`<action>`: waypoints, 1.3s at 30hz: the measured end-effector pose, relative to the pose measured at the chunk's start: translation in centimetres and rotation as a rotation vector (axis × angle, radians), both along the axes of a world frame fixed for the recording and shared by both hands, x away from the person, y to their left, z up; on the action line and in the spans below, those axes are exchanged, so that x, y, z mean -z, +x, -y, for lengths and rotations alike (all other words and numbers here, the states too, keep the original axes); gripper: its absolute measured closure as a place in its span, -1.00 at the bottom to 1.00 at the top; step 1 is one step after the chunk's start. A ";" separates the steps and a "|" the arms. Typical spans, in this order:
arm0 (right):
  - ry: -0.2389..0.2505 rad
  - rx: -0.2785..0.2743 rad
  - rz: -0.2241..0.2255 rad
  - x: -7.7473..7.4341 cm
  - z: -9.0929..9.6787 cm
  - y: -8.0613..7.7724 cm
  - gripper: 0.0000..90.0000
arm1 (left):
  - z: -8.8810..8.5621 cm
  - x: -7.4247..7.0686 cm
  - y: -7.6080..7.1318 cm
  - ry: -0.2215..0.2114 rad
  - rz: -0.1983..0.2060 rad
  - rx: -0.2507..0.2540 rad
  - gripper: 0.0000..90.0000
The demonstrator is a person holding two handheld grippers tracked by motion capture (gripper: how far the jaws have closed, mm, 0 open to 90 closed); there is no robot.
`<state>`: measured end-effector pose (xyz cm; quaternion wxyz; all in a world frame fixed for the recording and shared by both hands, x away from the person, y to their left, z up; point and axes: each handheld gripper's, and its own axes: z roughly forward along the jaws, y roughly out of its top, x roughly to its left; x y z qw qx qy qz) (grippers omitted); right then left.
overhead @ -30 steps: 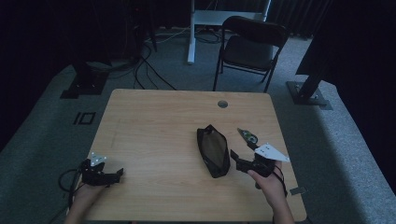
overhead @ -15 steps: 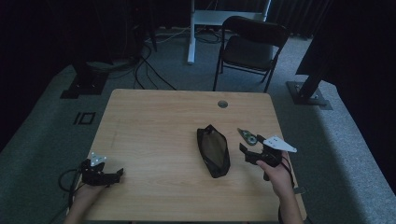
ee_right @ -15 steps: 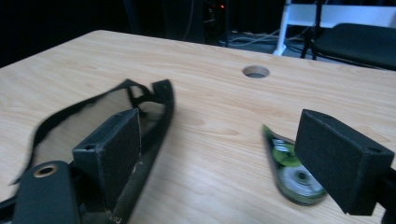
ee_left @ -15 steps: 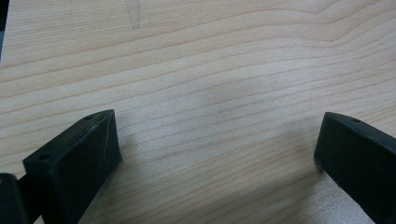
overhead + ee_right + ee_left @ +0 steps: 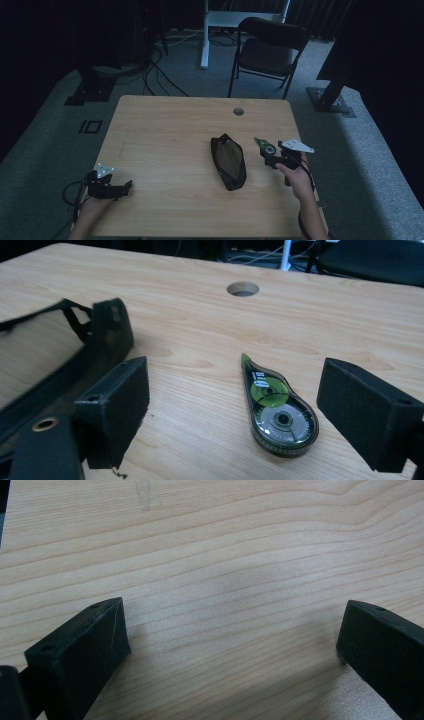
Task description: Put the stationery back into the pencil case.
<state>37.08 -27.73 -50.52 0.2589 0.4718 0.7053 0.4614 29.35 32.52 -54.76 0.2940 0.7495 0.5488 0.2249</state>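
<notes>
Right gripper (image 5: 235,410) jaws spread, just been opening, straddling teardrop-shaped green-and-clear correction tape dispenser (image 5: 276,407) lying flat on light wooden table (image 5: 165,130), pads not touching. Lower squarely, pinch broad body. Black mesh pencil pouch (image 5: 228,161) beside. Left gripper (image 5: 230,645) released, idle.

A teardrop-shaped correction tape dispenser (image 5: 277,410) of clear dark plastic with green and grey reels lies flat on the wooden bench (image 5: 350,325), just beside an open black mesh pouch (image 5: 228,160).

Dim, bluish high view with near-black surroundings; both gripper views brighter, soft shadows, slight blur at near edges
</notes>
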 end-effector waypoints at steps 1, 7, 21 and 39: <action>-0.001 0.000 -0.002 0.1 0.0 0.2 -0.71 | 0.0 0.0 0.0 0.000 0.000 0.000 -0.99; -0.033 -0.002 -0.037 1.1 0.0 1.6 -0.71 | 0.0 0.0 0.0 0.000 0.000 0.000 -0.99; -0.101 -0.008 -0.117 3.4 -0.1 4.7 -0.68 | 0.0 0.0 0.0 0.000 0.000 0.000 -0.99; -0.176 0.004 -0.209 4.4 0.2 7.1 -0.28 | 0.0 0.0 0.0 -0.001 0.000 0.000 -0.99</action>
